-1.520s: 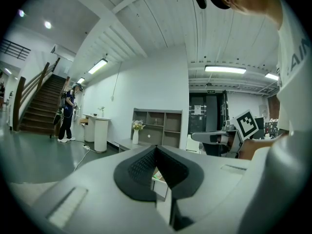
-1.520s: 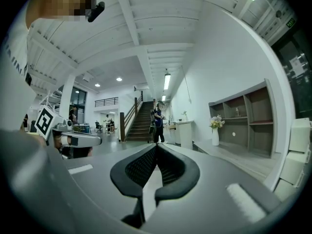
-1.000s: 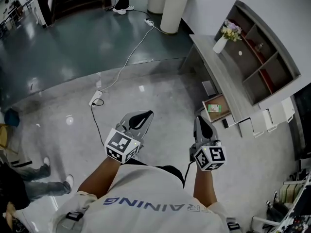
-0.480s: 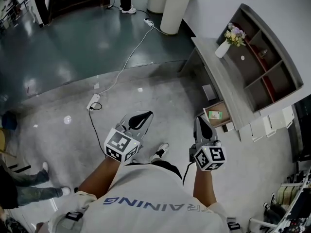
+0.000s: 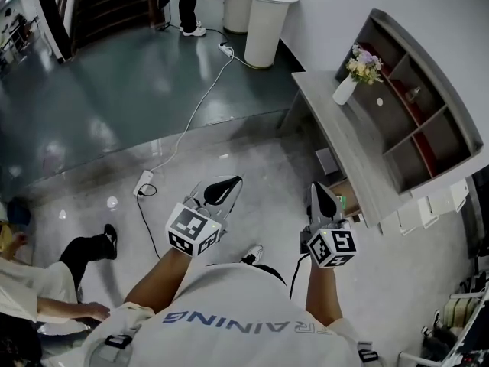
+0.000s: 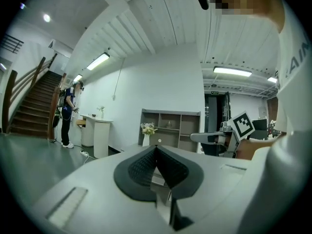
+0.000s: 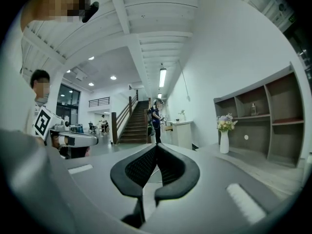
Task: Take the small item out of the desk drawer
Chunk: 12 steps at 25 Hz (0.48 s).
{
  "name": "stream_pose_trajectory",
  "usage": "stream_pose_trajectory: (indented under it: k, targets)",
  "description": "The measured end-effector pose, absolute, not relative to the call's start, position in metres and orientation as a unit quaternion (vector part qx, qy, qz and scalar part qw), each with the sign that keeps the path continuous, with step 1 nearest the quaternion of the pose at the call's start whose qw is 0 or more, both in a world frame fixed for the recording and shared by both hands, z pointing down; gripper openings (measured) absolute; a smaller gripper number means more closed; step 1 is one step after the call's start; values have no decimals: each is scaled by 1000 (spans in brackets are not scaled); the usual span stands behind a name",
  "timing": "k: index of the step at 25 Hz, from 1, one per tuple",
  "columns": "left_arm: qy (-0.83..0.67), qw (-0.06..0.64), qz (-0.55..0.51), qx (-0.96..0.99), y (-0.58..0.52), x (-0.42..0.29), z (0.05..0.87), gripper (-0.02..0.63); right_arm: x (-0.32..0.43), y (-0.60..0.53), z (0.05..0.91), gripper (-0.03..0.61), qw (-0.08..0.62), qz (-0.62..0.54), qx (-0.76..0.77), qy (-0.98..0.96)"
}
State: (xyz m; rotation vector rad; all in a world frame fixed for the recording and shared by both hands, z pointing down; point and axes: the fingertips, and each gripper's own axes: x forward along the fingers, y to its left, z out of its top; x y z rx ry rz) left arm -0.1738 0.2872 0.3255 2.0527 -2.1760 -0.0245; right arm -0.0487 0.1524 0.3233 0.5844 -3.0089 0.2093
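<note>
The grey desk stands to my right, and its drawer is pulled out below the top. A small green item lies in the drawer, mostly hidden behind my right gripper. That gripper is shut and empty, held above the floor just left of the drawer. My left gripper is also shut with nothing in it, further left over the floor. In both gripper views the jaws meet at their tips, on the left gripper and on the right gripper.
A white vase of flowers stands on the desk before a grey shelf unit. A power strip with a white cable lies on the floor ahead. A person crouches at the lower left. A white counter stands at the back.
The desk and its drawer have drawn nearer to my right gripper. Both grippers stay shut. The person at the left has shifted and crouched lower.
</note>
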Motion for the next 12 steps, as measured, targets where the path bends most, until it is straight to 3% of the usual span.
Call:
stream_pose_trajectory:
  k: [12]
  targets:
    - [-689, 97, 17, 718, 137, -152, 337, -2, -10, 13, 343, 14, 38, 100, 245, -963]
